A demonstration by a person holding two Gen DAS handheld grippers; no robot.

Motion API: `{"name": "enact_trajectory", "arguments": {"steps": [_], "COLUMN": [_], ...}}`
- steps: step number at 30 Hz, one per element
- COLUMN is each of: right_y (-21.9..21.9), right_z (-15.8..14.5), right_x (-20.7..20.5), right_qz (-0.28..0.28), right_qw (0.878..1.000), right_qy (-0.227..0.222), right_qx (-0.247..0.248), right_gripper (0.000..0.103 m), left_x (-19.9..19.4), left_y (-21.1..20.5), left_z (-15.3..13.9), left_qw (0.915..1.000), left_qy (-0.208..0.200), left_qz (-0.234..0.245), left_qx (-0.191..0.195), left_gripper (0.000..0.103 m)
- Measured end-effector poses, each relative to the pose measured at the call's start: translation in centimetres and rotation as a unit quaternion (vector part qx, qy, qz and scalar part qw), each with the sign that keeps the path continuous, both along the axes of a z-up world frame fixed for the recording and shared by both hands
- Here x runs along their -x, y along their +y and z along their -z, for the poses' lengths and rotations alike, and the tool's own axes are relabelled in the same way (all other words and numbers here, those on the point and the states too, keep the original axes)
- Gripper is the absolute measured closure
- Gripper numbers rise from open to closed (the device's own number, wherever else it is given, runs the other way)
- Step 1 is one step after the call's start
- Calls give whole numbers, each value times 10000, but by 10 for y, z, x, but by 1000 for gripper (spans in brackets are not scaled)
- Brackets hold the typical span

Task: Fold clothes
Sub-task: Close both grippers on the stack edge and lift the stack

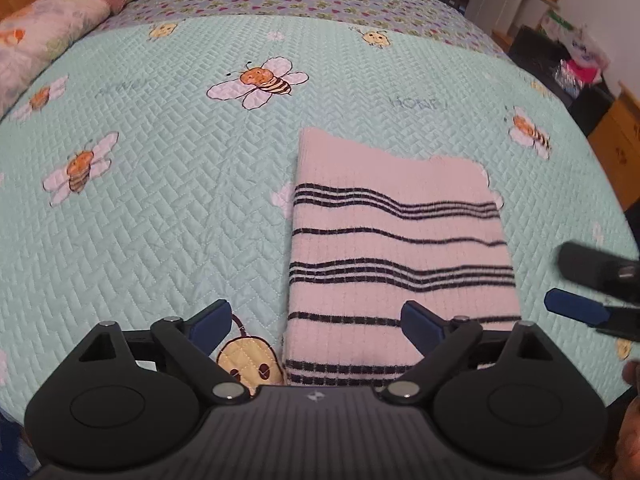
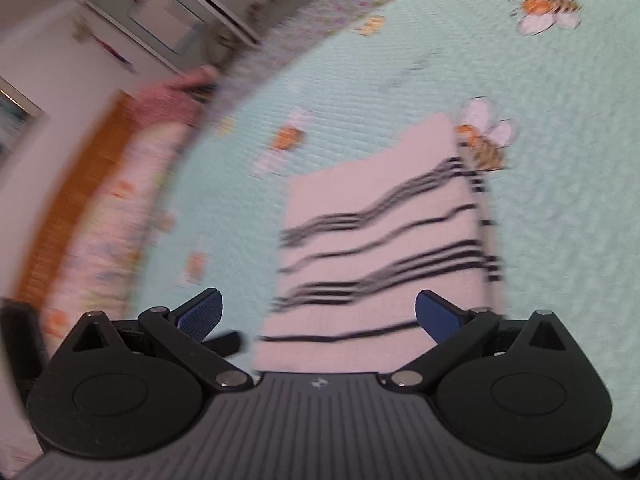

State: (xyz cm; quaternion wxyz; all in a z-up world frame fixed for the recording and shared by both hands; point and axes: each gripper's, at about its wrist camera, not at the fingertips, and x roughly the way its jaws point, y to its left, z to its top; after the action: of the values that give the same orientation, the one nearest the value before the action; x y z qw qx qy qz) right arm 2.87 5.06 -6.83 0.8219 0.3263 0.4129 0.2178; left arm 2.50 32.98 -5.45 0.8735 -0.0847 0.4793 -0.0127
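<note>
A folded striped sweater [image 1: 400, 248] lies flat on the bed [image 1: 160, 200]. The left gripper [image 1: 316, 320] hangs over its near edge, jaws wide and empty. The right gripper [image 2: 318, 312] also stands wide, holding nothing.

Folded garment [image 1: 400, 248], centre right of frame: pale pink knit, dark navy stripes in bands of three, two, one. Bedspread [image 1: 160, 208]: mint green, quilted herringbone stitch, printed bees with orange faces, white wings. Far border strip [image 1: 304, 0]: lilac, small green and purple motifs. Pillow [image 1: 44, 32], upper left: pastel floral. Tool pads [image 1: 420, 322]: blue; tool body black.
</note>
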Motion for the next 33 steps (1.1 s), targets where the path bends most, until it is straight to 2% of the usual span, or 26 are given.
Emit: {"name": "enact_trajectory", "arguments": {"steps": [2, 4, 6, 8, 9, 10, 12, 14, 17, 19, 23, 27, 33], "right_y": [-14, -31, -53, -70, -78, -87, -88, -87, -82, -77, -69, -65, -54], "right_z": [2, 8, 22, 41, 51, 60, 78, 95, 113, 122, 126, 128, 131], "right_x": [3, 1, -3, -12, -16, -21, -33, -41, -52, -59, -72, -84, -99], "right_qz": [106, 206, 349, 470, 529, 587, 498, 413, 242, 104, -153, -434, -721], "right_qw": [9996, 9994, 9982, 9969, 9960, 9948, 9949, 9932, 9914, 9901, 9906, 9895, 9876], "right_qy": [-213, -239, -140, 113, 246, 378, 628, 869, 1071, 1157, 1117, 1093, 996], "right_qx": [-152, -163, -471, -617, -681, -745, -611, -651, -713, -793, -777, -842, -976], "right_gripper": [1, 1, 1, 1, 1, 1, 1, 1, 1, 1, 0, 0, 0], "left_x": [-1, -3, -10, -19, -26, -34, -48, -61, -72, -79, -92, -105, -128], "left_y": [16, 40, 61, 81, 84, 83, 80, 78, 82, 80, 75, 76, 61], "left_z": [3, 11, 27, 45, 53, 60, 75, 90, 111, 120, 133, 141, 144], "left_qw": [9990, 9931, 9830, 9683, 9664, 9679, 9662, 9590, 9423, 9356, 9261, 9092, 9013], "left_qy": [-94, -277, -188, -60, 23, 120, 304, 459, 576, 644, 676, 682, 818], "left_qz": [-161, -393, -645, -897, -854, -745, -613, -550, -530, -523, -393, -266, 298], "left_qx": [415, 1074, 1709, 2332, 2425, 2399, 2485, 2742, 3254, 3431, 3691, 4099, 4243], "left_gripper": [11, 11, 9, 9, 9, 9, 9, 9, 9, 9, 6, 0, 0]}}
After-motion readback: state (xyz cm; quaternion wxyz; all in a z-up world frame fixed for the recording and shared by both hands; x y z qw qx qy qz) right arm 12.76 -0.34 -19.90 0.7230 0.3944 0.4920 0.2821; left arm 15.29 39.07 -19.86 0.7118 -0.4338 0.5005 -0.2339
